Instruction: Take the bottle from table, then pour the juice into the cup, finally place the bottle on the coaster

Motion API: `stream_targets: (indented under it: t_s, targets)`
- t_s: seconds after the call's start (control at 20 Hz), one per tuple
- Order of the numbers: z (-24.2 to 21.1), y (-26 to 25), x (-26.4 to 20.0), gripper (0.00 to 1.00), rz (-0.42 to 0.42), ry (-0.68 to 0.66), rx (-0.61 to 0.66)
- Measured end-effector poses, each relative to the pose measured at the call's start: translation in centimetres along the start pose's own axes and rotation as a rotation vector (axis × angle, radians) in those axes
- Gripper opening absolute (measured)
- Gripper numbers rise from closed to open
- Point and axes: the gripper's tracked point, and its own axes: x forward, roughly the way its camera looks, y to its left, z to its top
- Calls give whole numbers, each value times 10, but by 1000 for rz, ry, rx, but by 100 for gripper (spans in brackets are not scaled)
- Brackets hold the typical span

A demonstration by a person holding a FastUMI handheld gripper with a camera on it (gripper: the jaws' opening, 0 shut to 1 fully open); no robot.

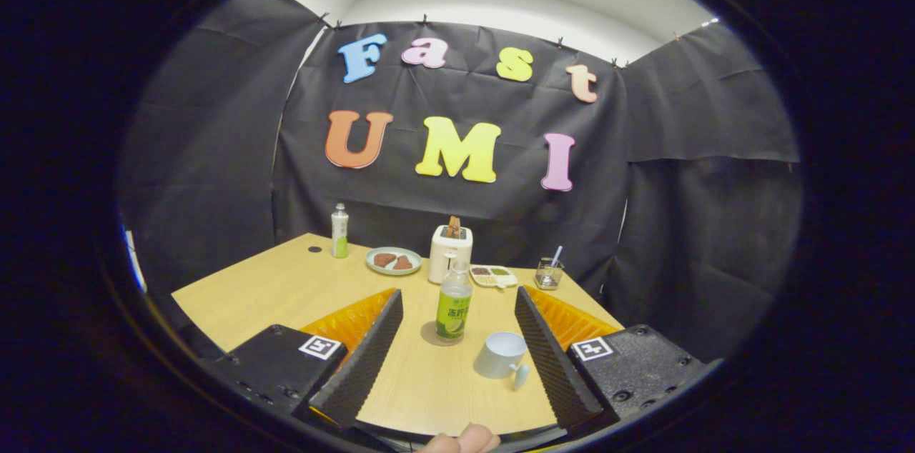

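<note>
Black ribbed tongs (pixel 457 328) gape wide, empty, bottle (pixel 453 301) standing between them.

Wooden table (pixel 286 289) carries bottle (pixel 453 303), cup (pixel 502 355), toaster (pixel 449 251).

Gripper-borne fisheye — low over the table (pixel 271 281), facing forward.

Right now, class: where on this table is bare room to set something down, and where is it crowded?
Bare: the near-left tabletop before the far bottle. Crowded: the back row of plate, toaster, snack tray and glass. Juice bottle and cup sit between the open gripper fingers.
</note>
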Motion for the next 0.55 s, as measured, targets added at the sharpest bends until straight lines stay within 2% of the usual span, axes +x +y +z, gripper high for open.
stream_targets:
  t_s: [0.55]
  targets:
    - [8,-9,-9,100,20,-17,55]
